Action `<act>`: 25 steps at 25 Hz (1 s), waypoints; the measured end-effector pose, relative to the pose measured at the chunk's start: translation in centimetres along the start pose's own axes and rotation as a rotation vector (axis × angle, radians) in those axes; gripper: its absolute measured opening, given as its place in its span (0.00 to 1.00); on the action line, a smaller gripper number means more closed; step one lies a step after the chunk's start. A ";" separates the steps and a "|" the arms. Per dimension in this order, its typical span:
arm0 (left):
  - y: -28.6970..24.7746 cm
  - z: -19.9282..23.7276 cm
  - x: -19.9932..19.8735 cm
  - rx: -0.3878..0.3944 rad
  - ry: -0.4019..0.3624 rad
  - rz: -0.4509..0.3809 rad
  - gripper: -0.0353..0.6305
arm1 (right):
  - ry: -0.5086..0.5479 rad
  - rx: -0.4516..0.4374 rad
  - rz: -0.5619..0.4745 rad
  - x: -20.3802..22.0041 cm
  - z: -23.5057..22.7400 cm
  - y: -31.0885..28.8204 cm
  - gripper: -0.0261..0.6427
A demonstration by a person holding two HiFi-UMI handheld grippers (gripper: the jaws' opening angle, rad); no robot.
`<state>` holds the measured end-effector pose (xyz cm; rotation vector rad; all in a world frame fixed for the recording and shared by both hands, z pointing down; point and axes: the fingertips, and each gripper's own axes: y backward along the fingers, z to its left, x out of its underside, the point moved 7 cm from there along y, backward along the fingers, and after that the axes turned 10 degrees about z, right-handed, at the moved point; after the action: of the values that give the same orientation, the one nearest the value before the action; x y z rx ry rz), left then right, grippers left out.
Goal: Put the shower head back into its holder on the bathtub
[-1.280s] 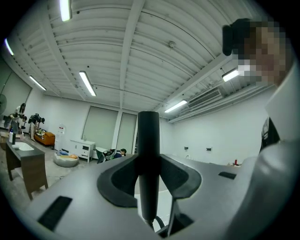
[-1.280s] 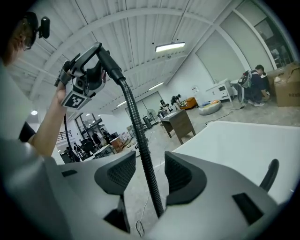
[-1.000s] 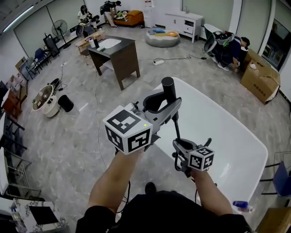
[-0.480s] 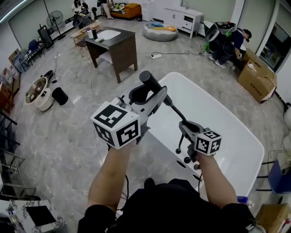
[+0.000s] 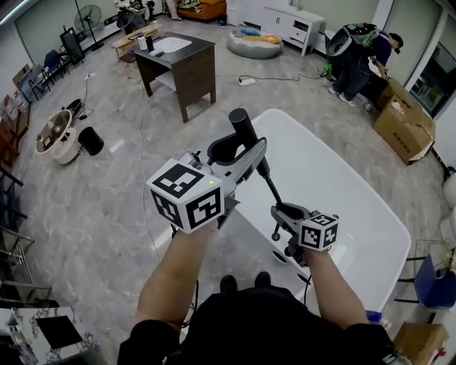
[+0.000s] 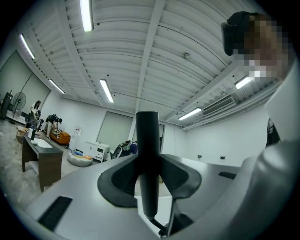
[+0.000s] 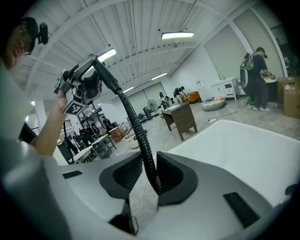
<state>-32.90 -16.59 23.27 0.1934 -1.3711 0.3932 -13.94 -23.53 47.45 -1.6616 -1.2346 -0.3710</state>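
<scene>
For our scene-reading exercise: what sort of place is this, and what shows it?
Probably an open lab or workshop hall, not a real bathroom: a white bathtub stands free on the stone-patterned floor, with a dark desk, cardboard boxes and a standing fan around it.

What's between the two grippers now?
The hose, running from the shower head in the left gripper to between the opening jaws of the right gripper; head view shows it.

The left gripper (image 5: pixel 247 151), on an outstretched forearm (image 5: pixel 178 274), clamps the black cylindrical shower head handle (image 5: pixel 240 126). The right gripper (image 5: pixel 278 212) tilts downward, its jaws opening loosely around the black ribbed hose (image 5: pixel 269 187).
</scene>
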 end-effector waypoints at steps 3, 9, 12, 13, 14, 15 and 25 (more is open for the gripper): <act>-1.0 -0.6 1.0 0.037 0.010 0.012 0.28 | -0.023 0.010 0.019 1.6 -0.4 0.5 0.21; -2.9 -1.9 1.6 0.141 0.023 0.006 0.28 | -0.031 0.049 0.010 4.1 0.1 2.7 0.22; -3.5 -2.7 2.5 0.188 0.039 0.016 0.28 | -0.041 0.065 0.032 6.0 0.8 3.6 0.22; -3.8 -3.0 2.9 0.203 0.042 0.023 0.28 | -0.052 0.072 0.037 6.5 0.8 4.0 0.22; -4.0 -3.4 3.1 0.216 0.045 0.028 0.28 | -0.067 0.079 0.036 6.9 0.6 4.6 0.22; -4.3 -3.8 3.2 0.228 0.047 0.031 0.28 | -0.082 0.086 0.030 7.2 0.5 5.1 0.22; -5.5 -8.7 2.5 0.223 -0.070 0.090 0.28 | -0.138 0.067 0.023 9.7 -0.5 7.4 0.24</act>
<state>-22.50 -18.14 24.47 0.3327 -1.4067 0.6204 -3.32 -18.56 50.70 -1.6649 -1.3142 -0.2013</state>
